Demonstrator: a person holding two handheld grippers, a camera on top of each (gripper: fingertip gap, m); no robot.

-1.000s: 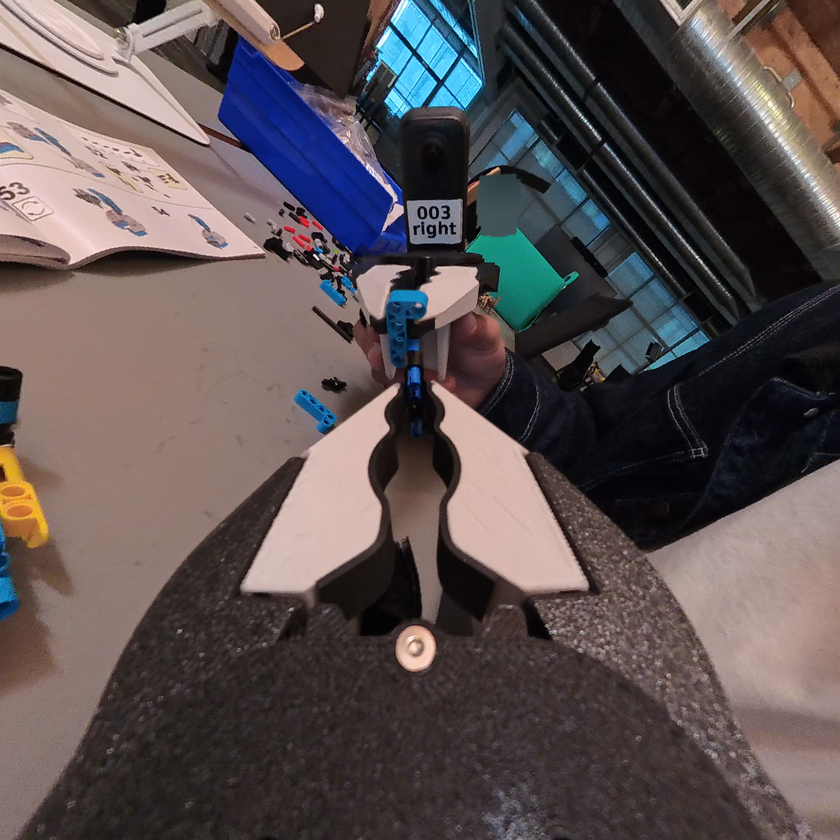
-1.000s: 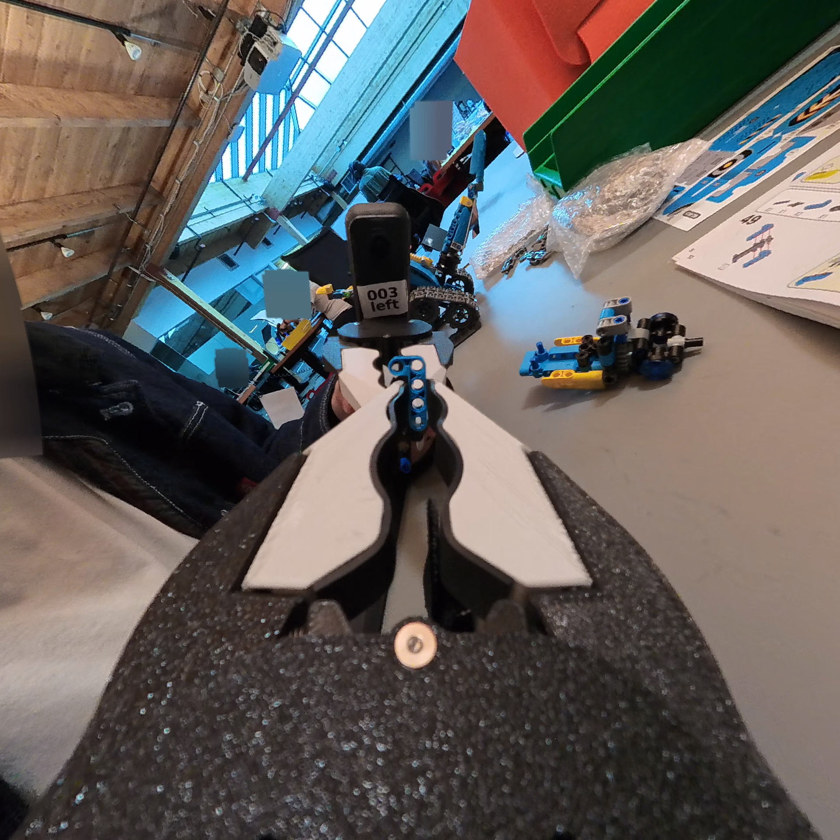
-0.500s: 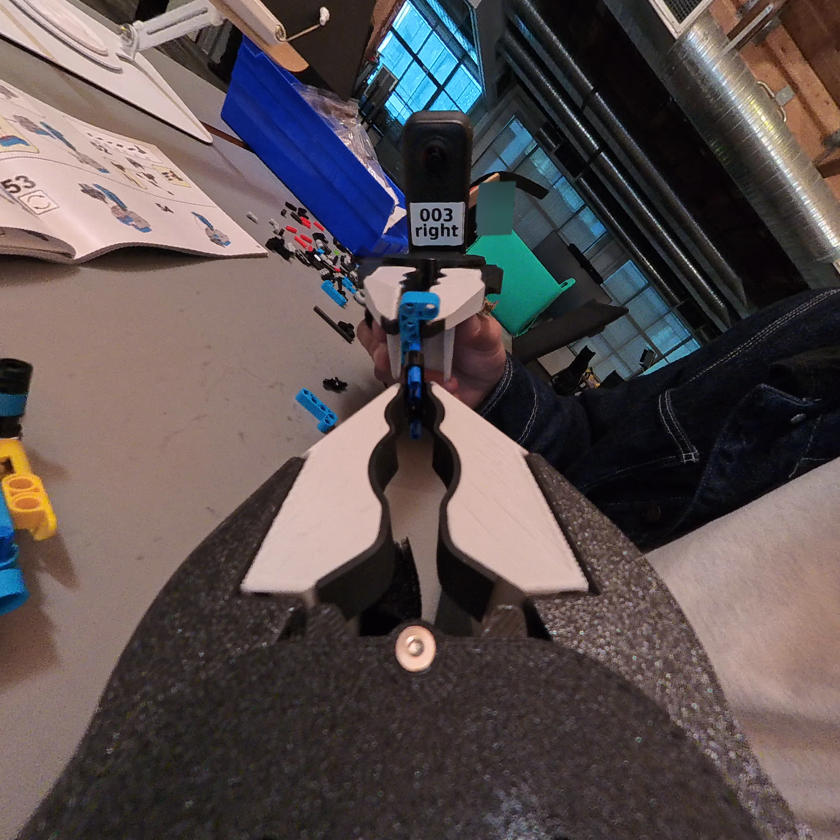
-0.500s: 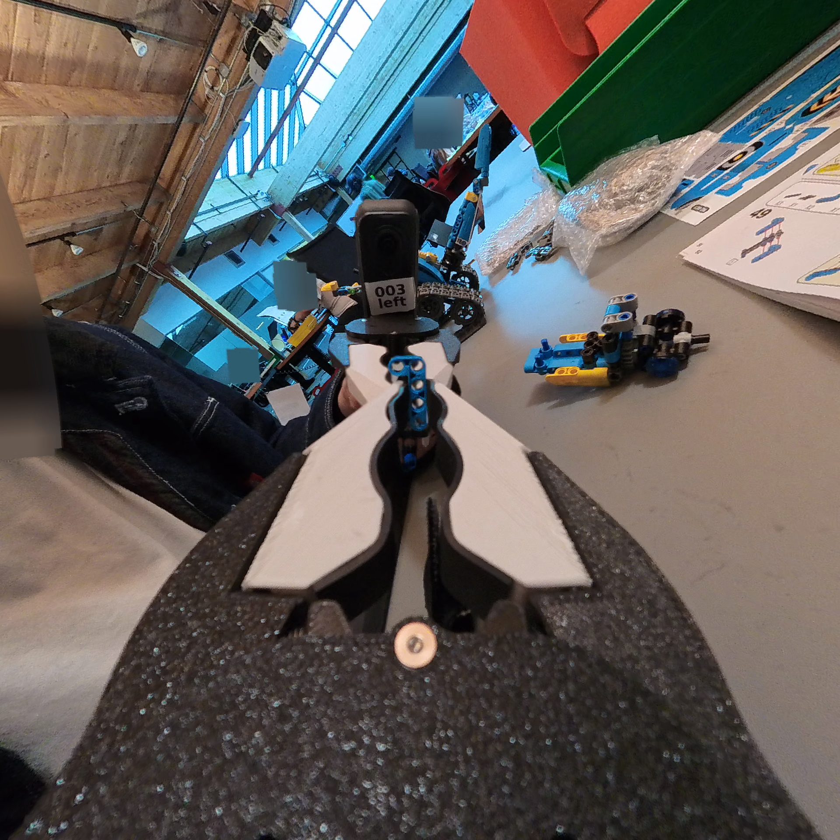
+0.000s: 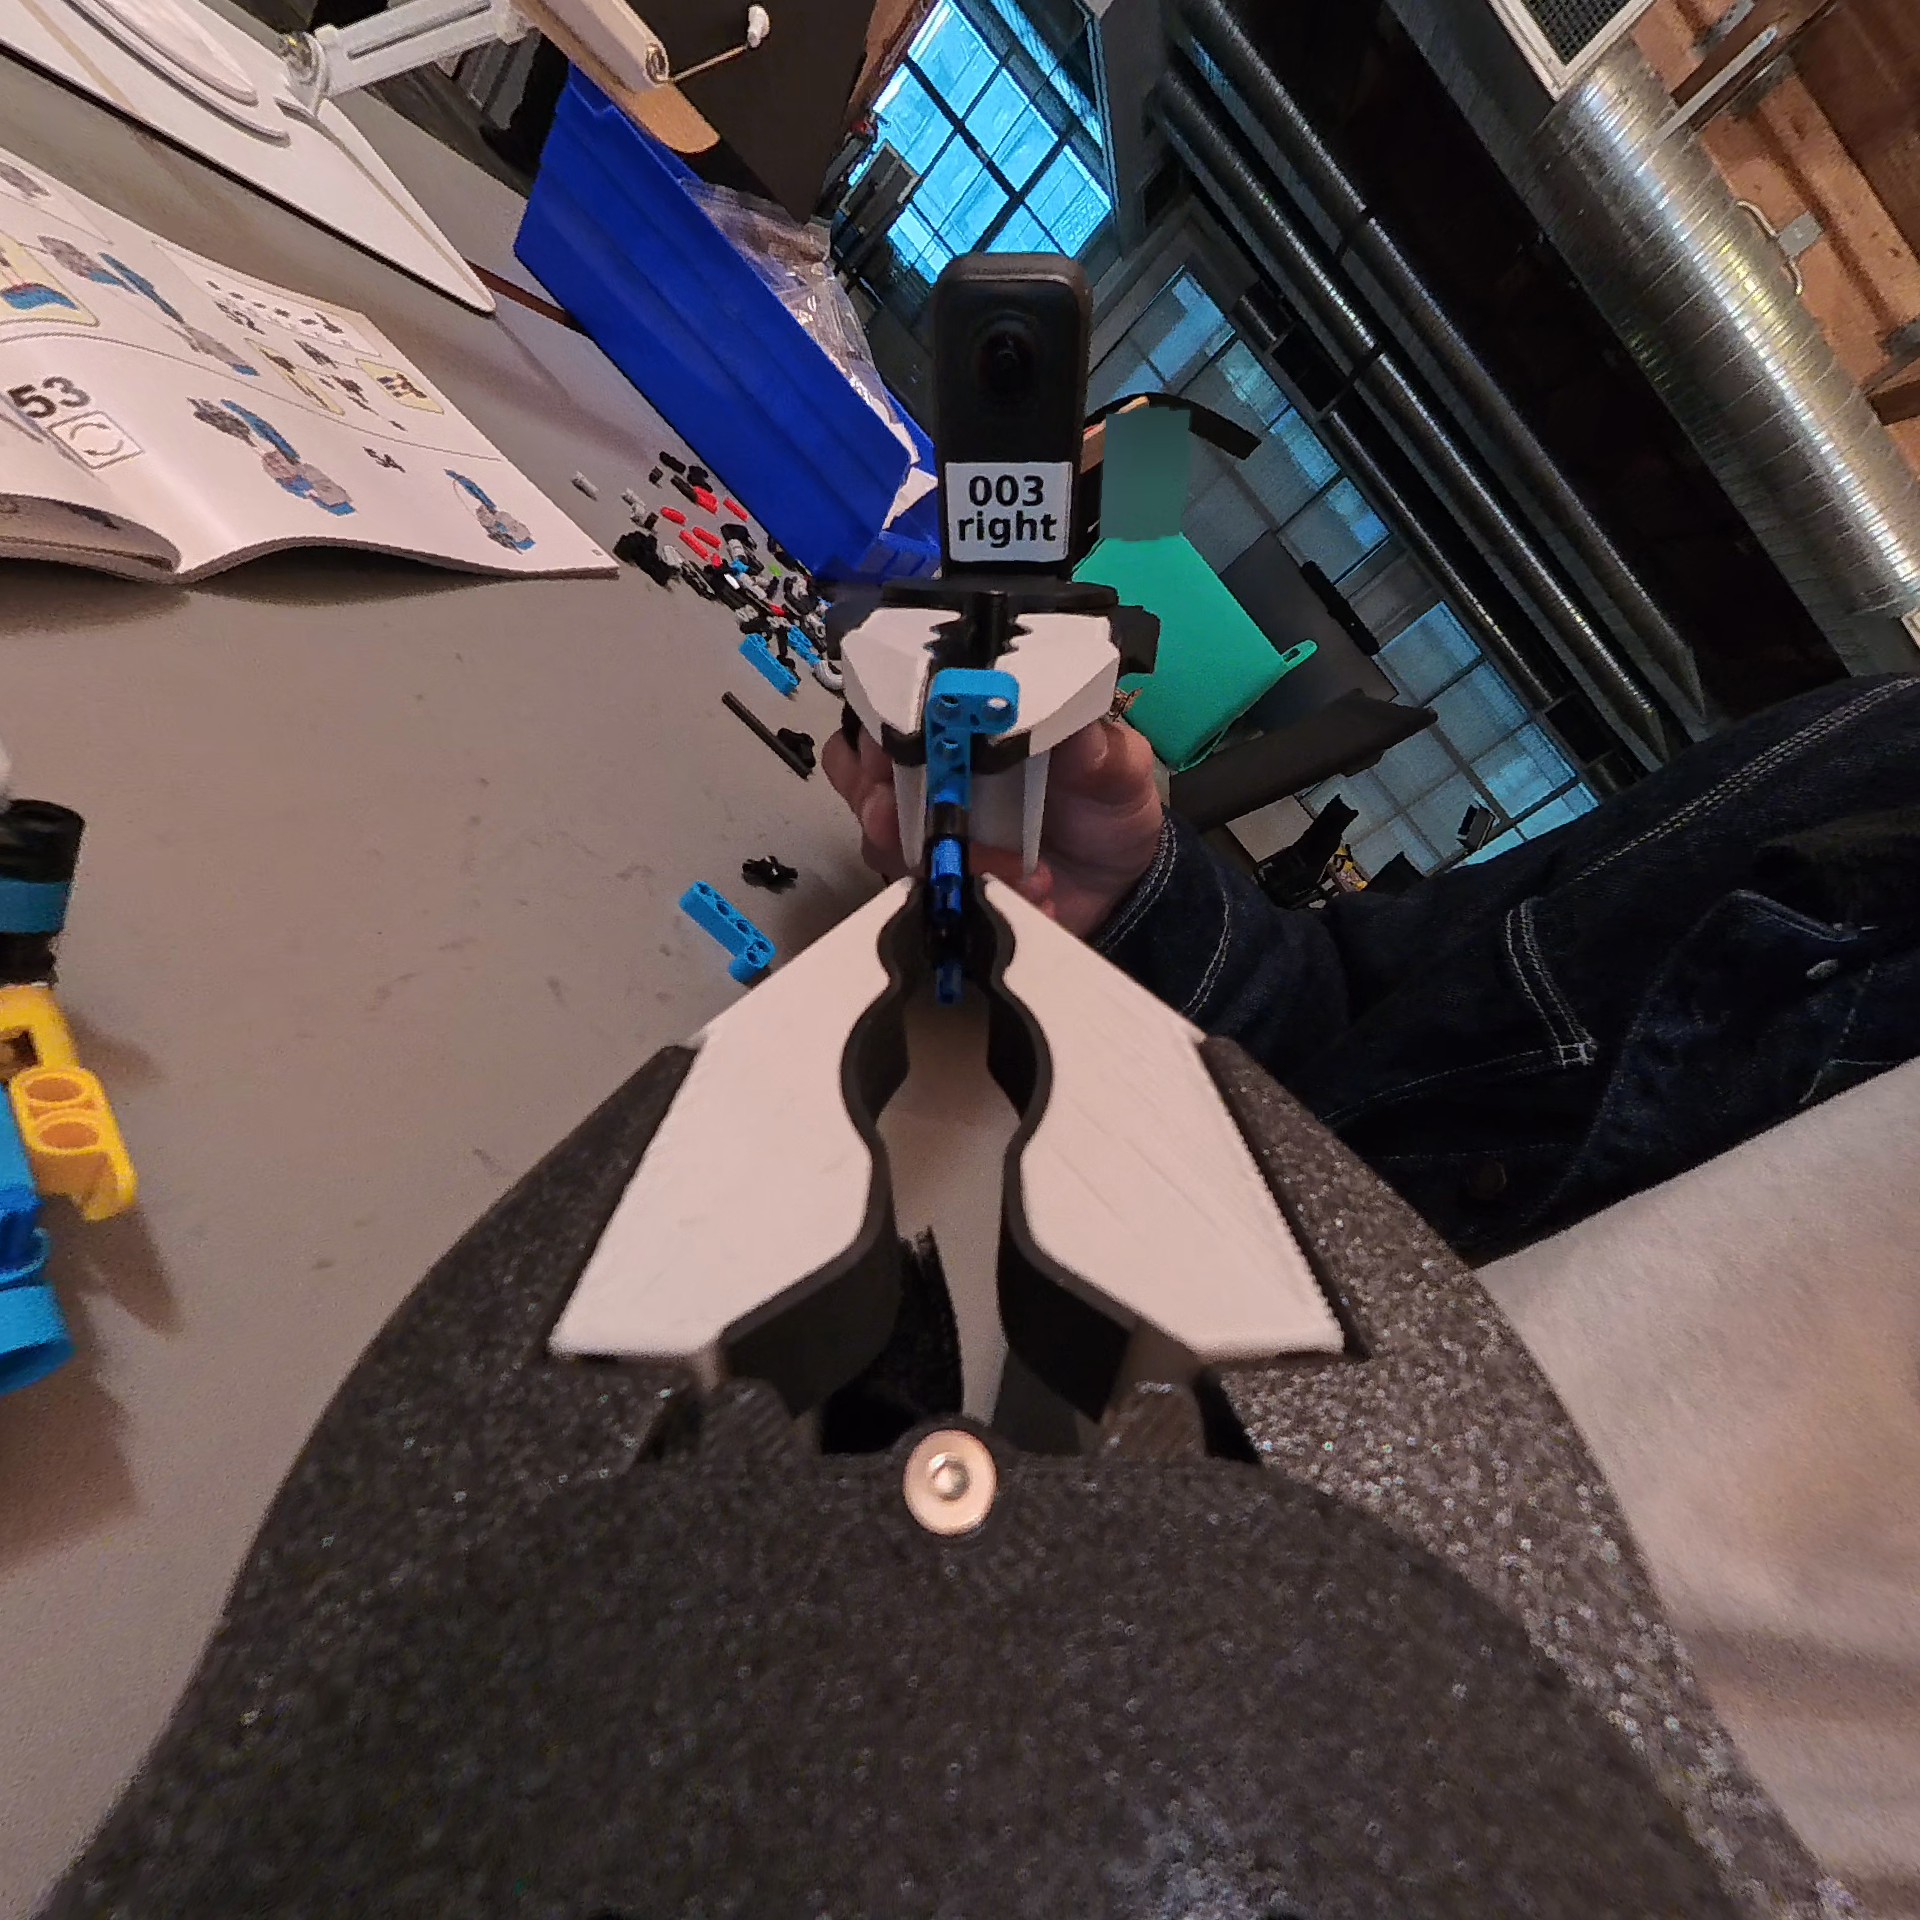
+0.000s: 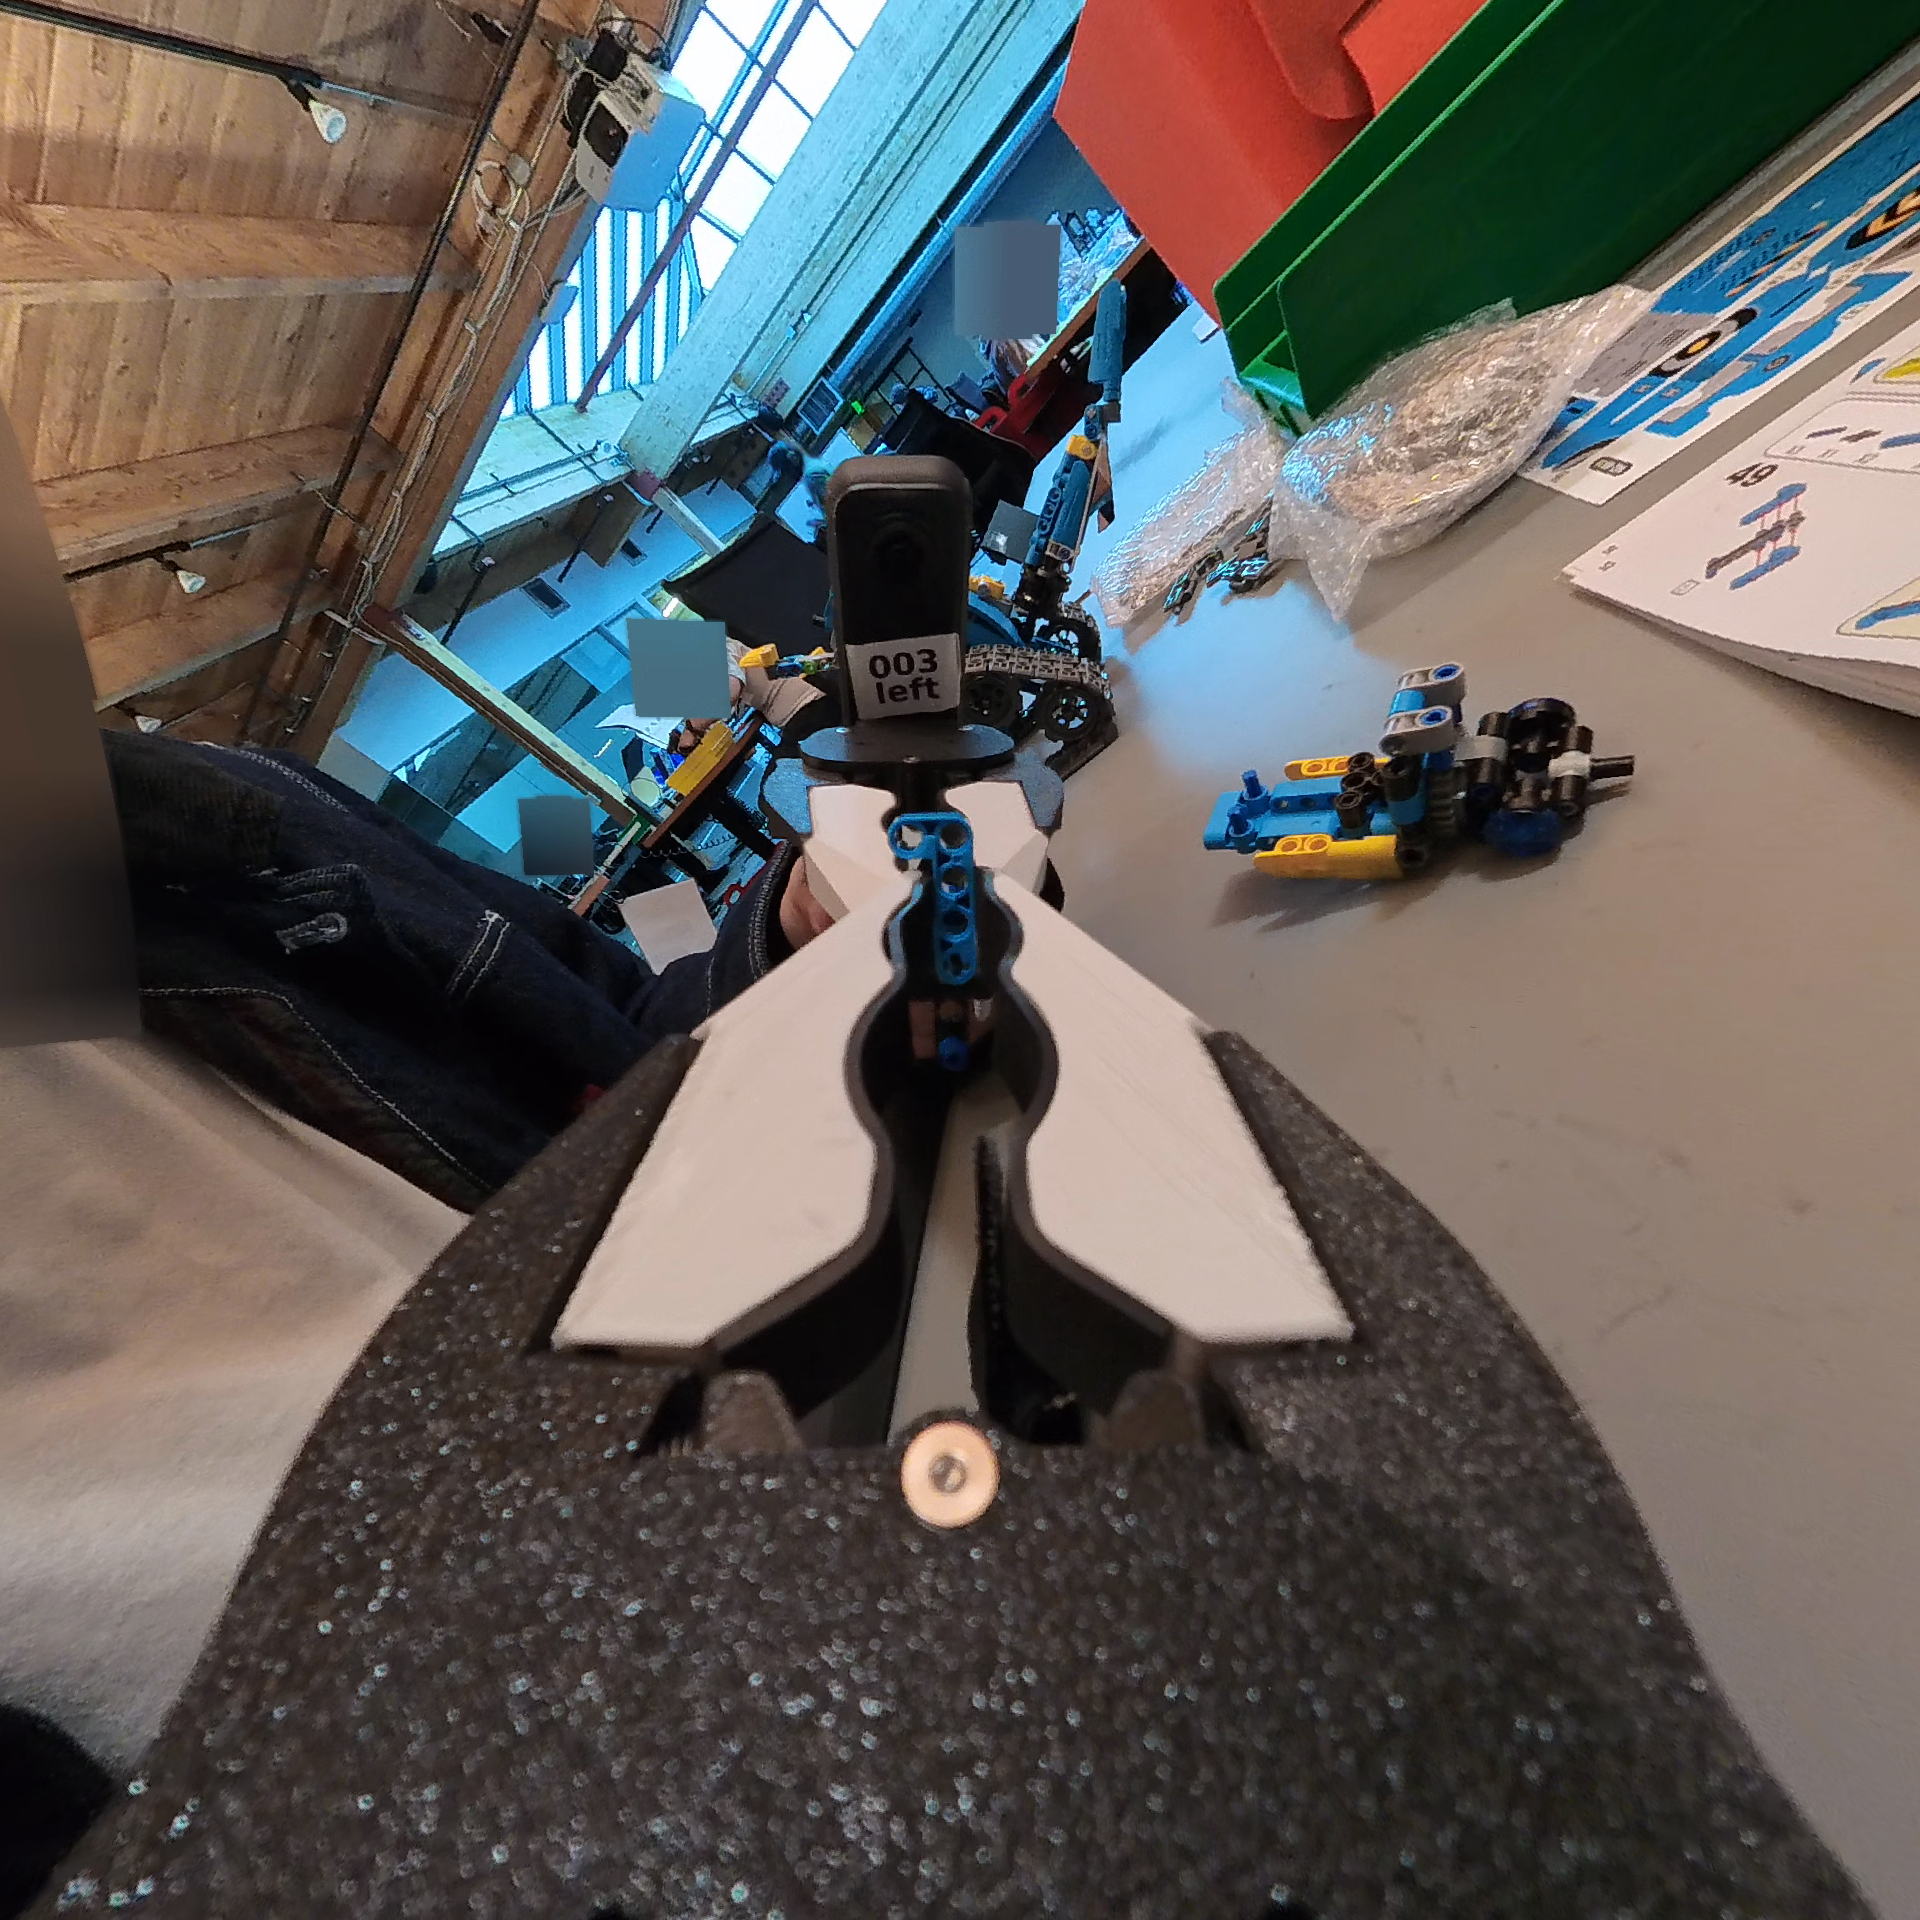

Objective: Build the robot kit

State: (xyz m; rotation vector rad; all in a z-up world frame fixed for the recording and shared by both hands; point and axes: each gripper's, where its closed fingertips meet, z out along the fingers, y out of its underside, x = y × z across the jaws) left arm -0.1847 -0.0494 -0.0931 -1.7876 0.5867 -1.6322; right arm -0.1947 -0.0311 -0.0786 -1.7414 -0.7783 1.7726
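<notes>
Both claws are meeting nose to nose above the table (image 5: 364, 831). The L gripper (image 5: 948, 896) is pinching narrow on a small blue pin (image 5: 945, 864), which is sticking out past its tips toward the other claw. The R gripper (image 6: 943, 914) is clamping narrow on a blue L-shaped beam (image 6: 940, 904), holes facing the cam, short leg at the far end.

Progress, as far as pics show: pin and beam are lining up end to end, w/ the pin tip touching or just short of the beam's near end (image 5: 951, 774). Can't tell if it's seated in a hole yet, so I'm judging the join as not confirmed. A part-built blue/yellow model (image 6: 1423, 790) is lying to the R of the R claw, well apart. A spare blue L-beam (image 5: 727, 930) is lying just L of the L claw's tips, and a scatter of small parts (image 5: 717, 561) is sitting farther ahead-L. An open instruction booklet (image 5: 260, 468) is lying far L.

Containers: a blue bin (image 5: 707, 343) ahead-L of the L claw is holding a clear plastic bag (image 5: 800, 301). A green bin (image 6: 1507, 239) and an orange one (image 6: 1226, 125) are standing ahead-R of the R claw, contents hidden. Clear bags (image 6: 1434, 436) w/ dark bits are lying loose beside the green bin.
</notes>
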